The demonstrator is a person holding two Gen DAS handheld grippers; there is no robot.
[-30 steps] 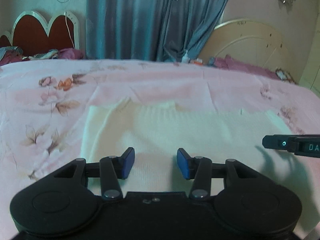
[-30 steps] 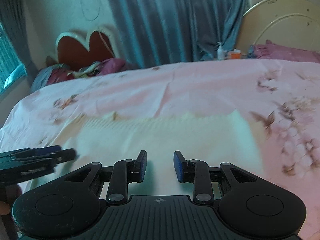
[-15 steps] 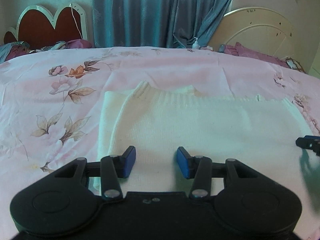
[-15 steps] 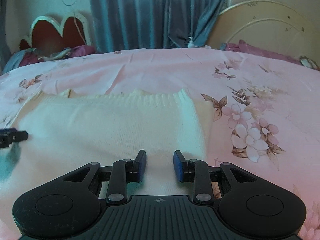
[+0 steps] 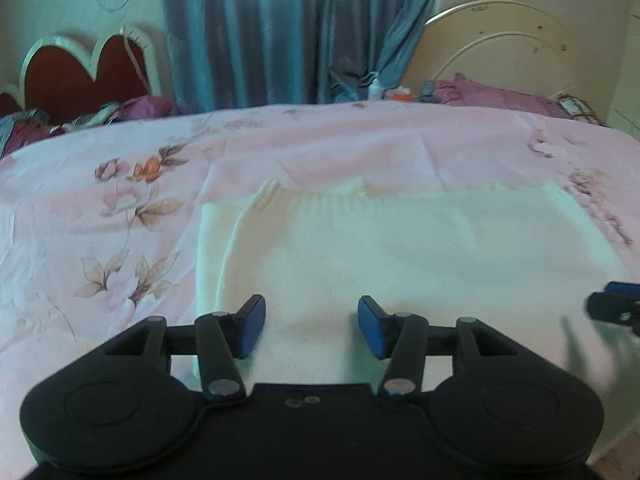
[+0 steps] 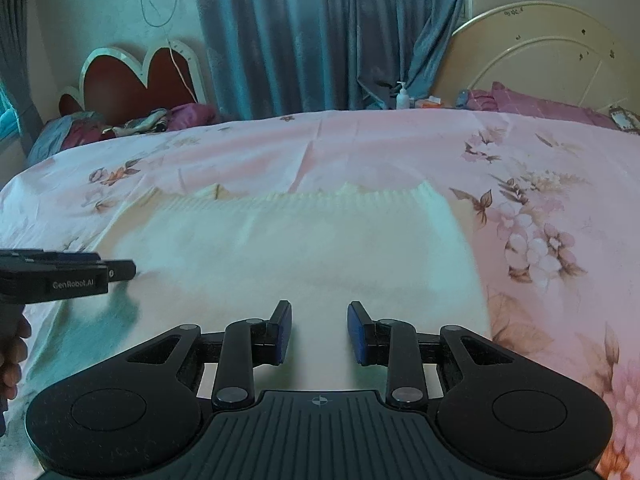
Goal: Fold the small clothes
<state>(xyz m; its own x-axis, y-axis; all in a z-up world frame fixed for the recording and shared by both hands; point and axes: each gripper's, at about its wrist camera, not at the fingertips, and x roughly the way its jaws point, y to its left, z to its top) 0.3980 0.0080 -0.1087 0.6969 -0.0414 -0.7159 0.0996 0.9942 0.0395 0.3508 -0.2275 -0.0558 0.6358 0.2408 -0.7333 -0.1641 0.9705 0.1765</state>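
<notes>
A cream knitted garment (image 5: 400, 252) lies flat on the pink floral bedsheet (image 5: 100, 216), its ribbed edge at the far side. It also shows in the right wrist view (image 6: 300, 248). My left gripper (image 5: 311, 328) is open and empty, hovering over the garment's near left part. My right gripper (image 6: 319, 331) is open and empty over the garment's near right part. The right gripper's tip shows at the right edge of the left wrist view (image 5: 616, 308). The left gripper shows at the left edge of the right wrist view (image 6: 64, 272).
A red heart-shaped headboard (image 6: 132, 80) and piled bedding (image 6: 120, 124) stand at the back left. Blue curtains (image 6: 320, 32) hang behind. A cream round headboard (image 6: 540, 60), a purple pillow (image 6: 540, 104) and a small bottle (image 6: 403, 98) are at the back right.
Both cameras have shifted over the garment: the view dipped closer, then rose and pulled back. The grippers have come nearer each other again. Both jaws stay open and the garment lies unchanged.
</notes>
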